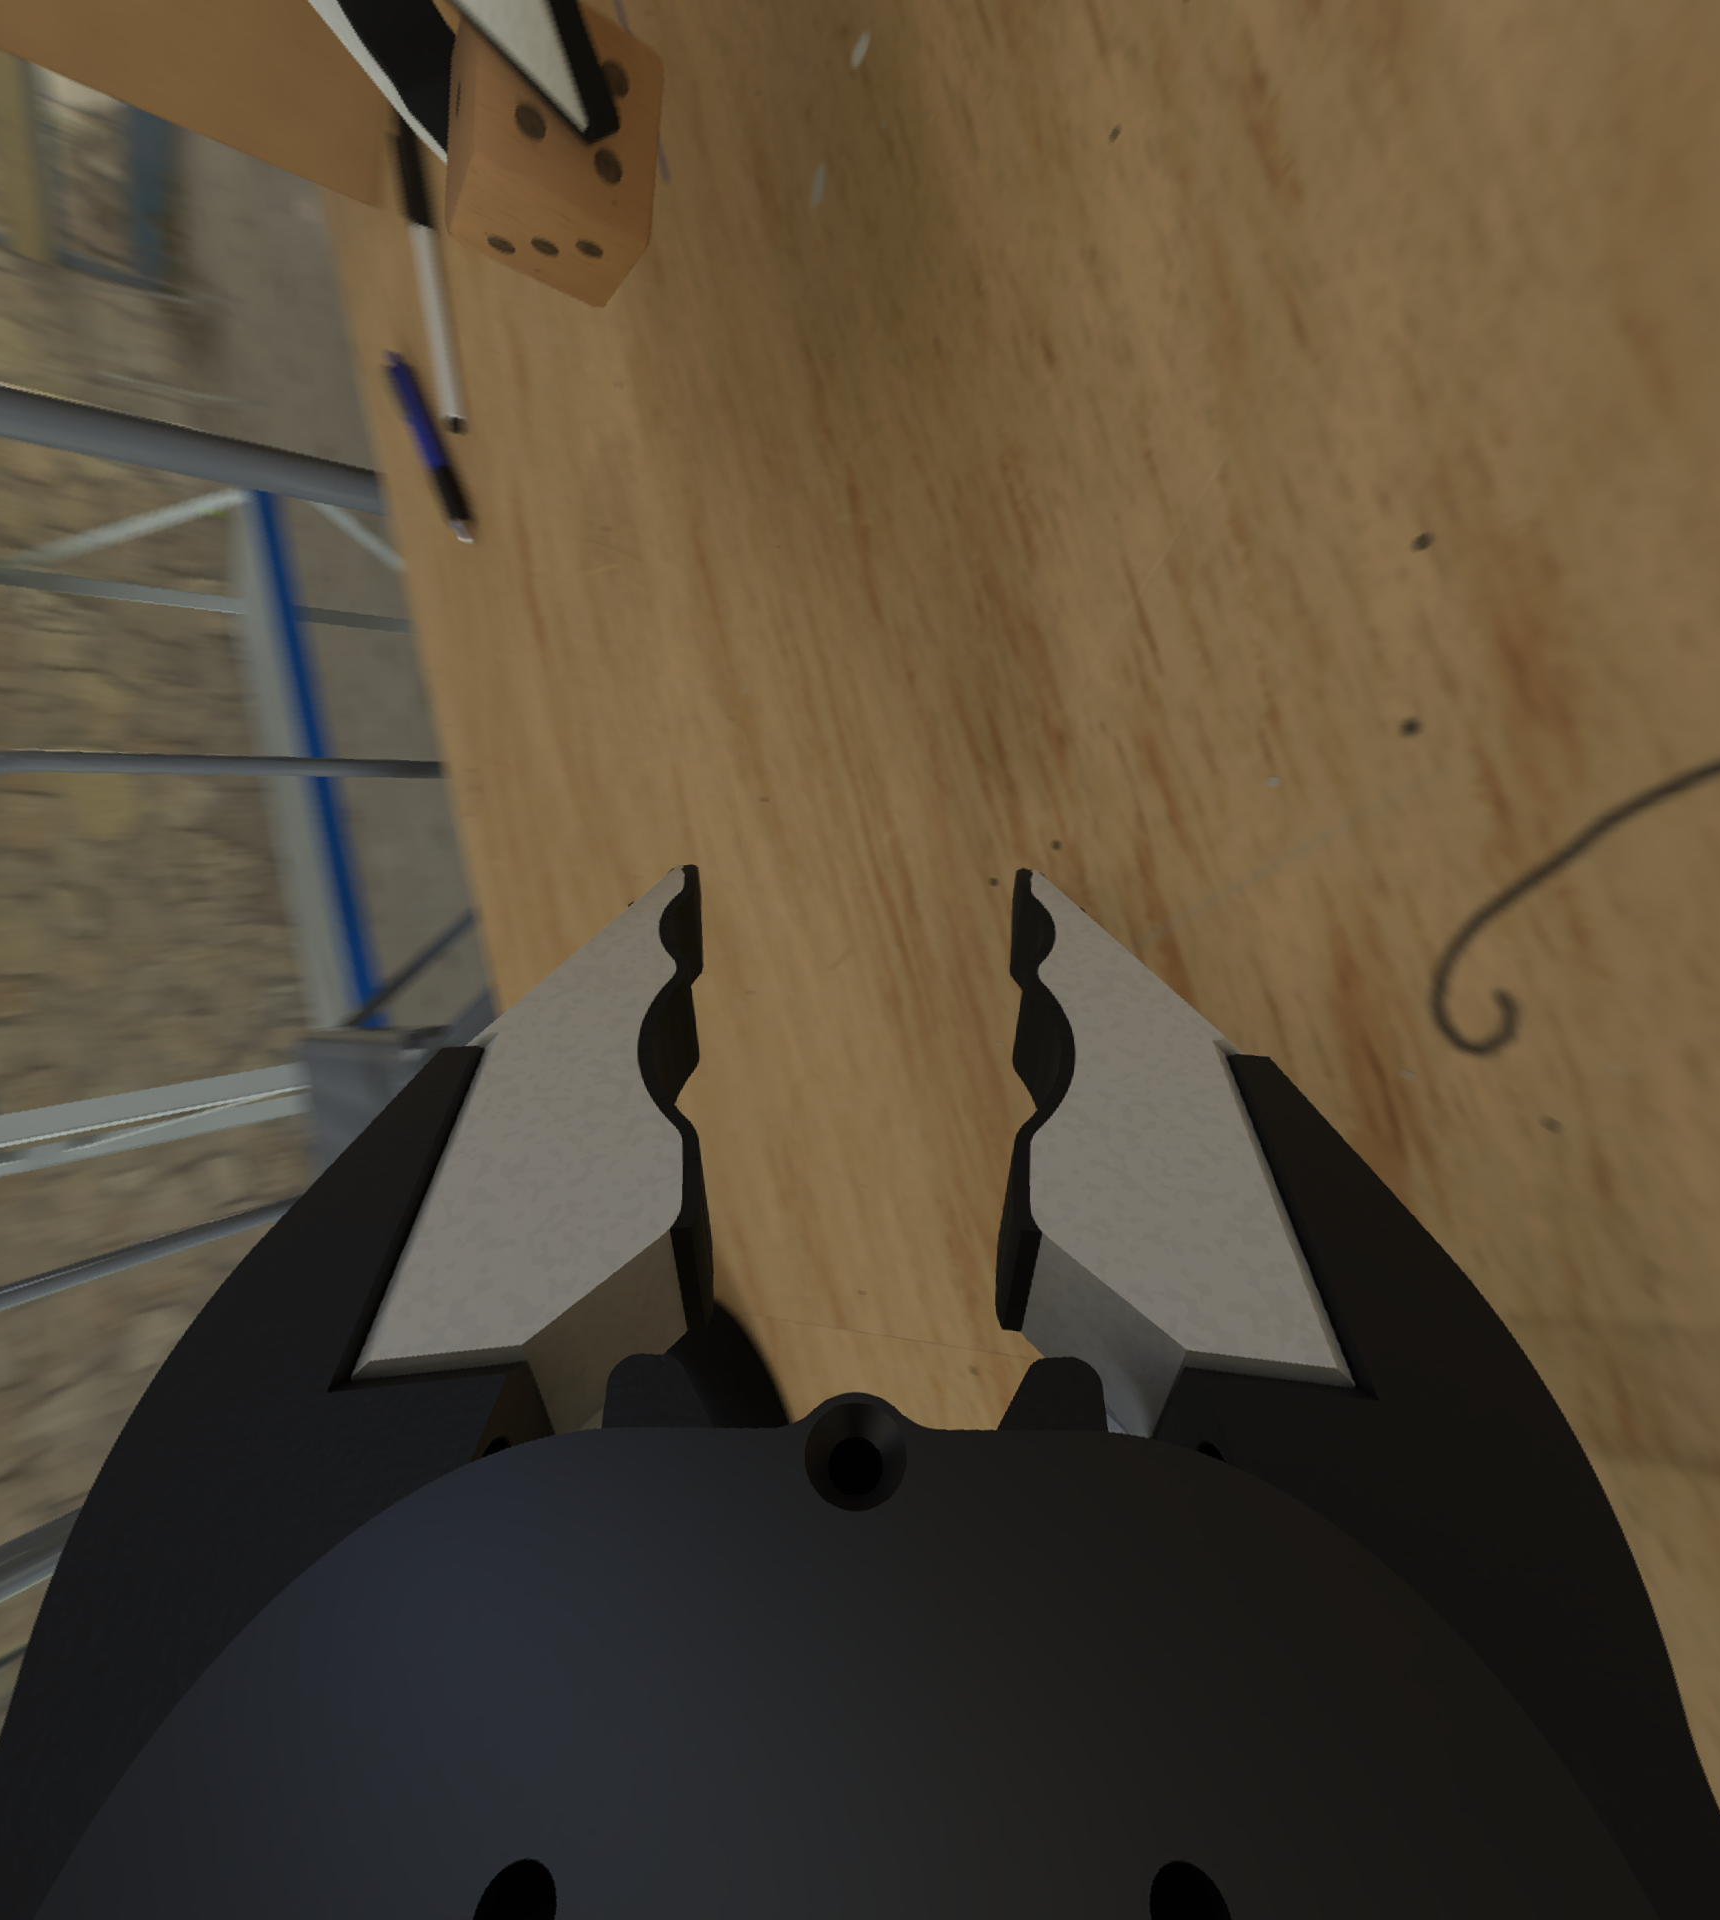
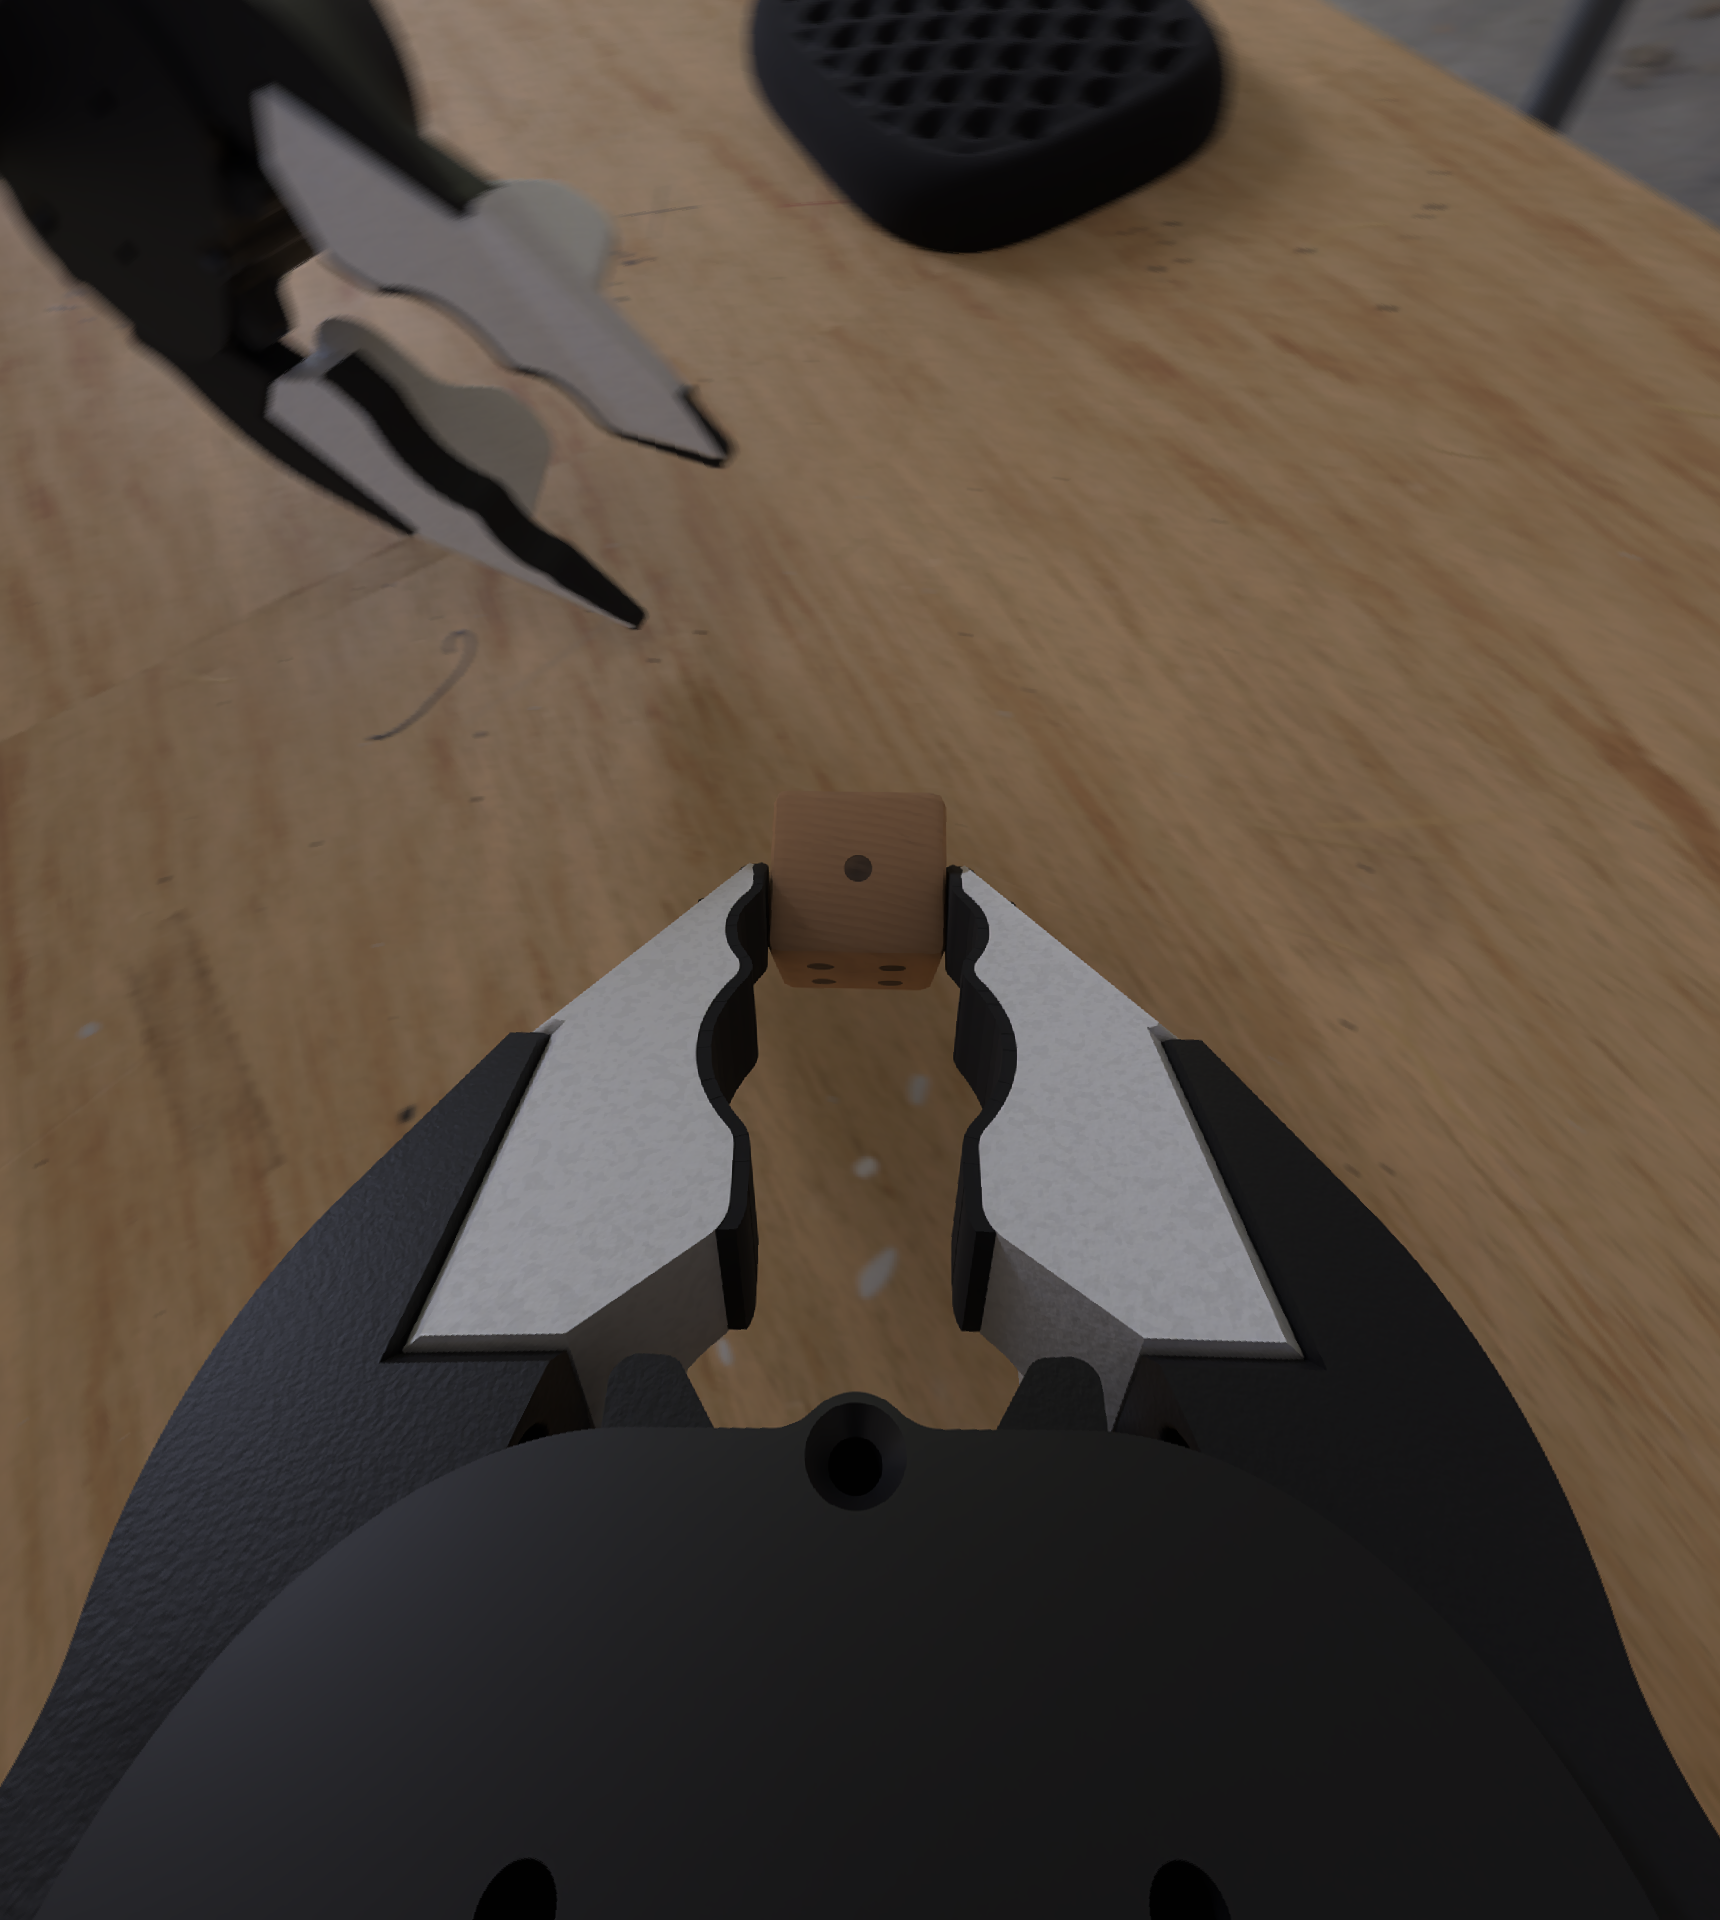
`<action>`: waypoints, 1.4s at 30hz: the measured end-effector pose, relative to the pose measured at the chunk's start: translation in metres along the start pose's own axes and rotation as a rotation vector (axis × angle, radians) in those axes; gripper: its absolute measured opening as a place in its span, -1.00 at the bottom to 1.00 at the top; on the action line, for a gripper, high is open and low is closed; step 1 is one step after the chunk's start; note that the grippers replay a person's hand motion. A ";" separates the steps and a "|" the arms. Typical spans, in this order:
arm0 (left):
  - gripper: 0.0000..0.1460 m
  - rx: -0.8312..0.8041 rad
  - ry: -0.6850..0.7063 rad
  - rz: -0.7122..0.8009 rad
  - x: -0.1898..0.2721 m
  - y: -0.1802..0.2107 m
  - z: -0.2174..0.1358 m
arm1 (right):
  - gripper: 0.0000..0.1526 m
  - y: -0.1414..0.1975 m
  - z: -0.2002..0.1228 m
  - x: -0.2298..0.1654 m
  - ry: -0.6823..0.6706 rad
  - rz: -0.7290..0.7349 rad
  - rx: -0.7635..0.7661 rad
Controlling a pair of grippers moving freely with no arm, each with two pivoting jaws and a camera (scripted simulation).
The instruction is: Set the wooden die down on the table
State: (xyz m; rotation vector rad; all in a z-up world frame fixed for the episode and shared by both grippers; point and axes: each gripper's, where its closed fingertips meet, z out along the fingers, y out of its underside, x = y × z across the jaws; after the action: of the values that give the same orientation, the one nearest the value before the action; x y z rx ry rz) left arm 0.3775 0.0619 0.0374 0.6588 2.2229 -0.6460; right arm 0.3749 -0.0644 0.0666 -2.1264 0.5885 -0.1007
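The wooden die (image 2: pixel 856 894) is a small light-brown cube with dark pips. My right gripper (image 2: pixel 856 883) is shut on it at the fingertips and holds it over the wooden table (image 2: pixel 1251 727). The die also shows in the left wrist view (image 1: pixel 549 197) at the top, between the right gripper's fingers (image 1: pixel 565 73). My left gripper (image 1: pixel 856 883) is open and empty over the table. It also shows in the right wrist view (image 2: pixel 684 540) at the upper left, jaws apart.
A black perforated pad (image 2: pixel 986 114) lies at the table's far side. Two pens, one white (image 1: pixel 435 301) and one blue (image 1: pixel 430 447), lie near the table edge. A thin dark wire curl (image 1: pixel 1479 997) lies on the table. Metal shelving (image 1: pixel 295 644) stands beyond the edge.
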 end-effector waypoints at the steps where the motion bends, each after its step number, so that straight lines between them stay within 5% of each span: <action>1: -0.15 0.012 0.067 -0.044 0.003 0.000 -0.003 | -0.56 -0.001 0.003 -0.010 -0.042 -0.015 -0.006; 5: 0.19 0.072 0.372 -0.270 0.018 -0.005 -0.017 | -0.56 0.003 0.020 -0.034 -0.127 -0.056 -0.073; 11: 0.43 0.104 0.472 -0.459 0.007 -0.019 -0.004 | -0.56 0.014 0.044 -0.043 -0.134 -0.089 -0.155; 18: 0.05 0.025 0.553 -0.434 0.005 -0.021 0.006 | -0.56 0.012 0.049 -0.041 -0.102 -0.114 -0.138; 28: -0.07 0.019 0.566 -0.370 0.001 -0.009 -0.006 | -0.56 0.014 0.063 -0.039 -0.050 -0.178 -0.166; 35: -1.00 0.183 0.413 -0.391 -0.019 -0.015 -0.013 | -0.56 0.009 0.067 -0.040 -0.054 -0.196 -0.148; 42: -1.00 0.087 0.500 -0.289 0.002 -0.011 0.006 | -0.56 0.007 0.067 -0.040 -0.049 -0.223 -0.127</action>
State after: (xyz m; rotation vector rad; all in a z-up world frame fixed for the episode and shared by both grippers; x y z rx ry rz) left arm 0.3724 0.0506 0.0354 0.5942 2.8022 -0.7908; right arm 0.3561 0.0007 0.0270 -2.3056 0.3351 -0.1379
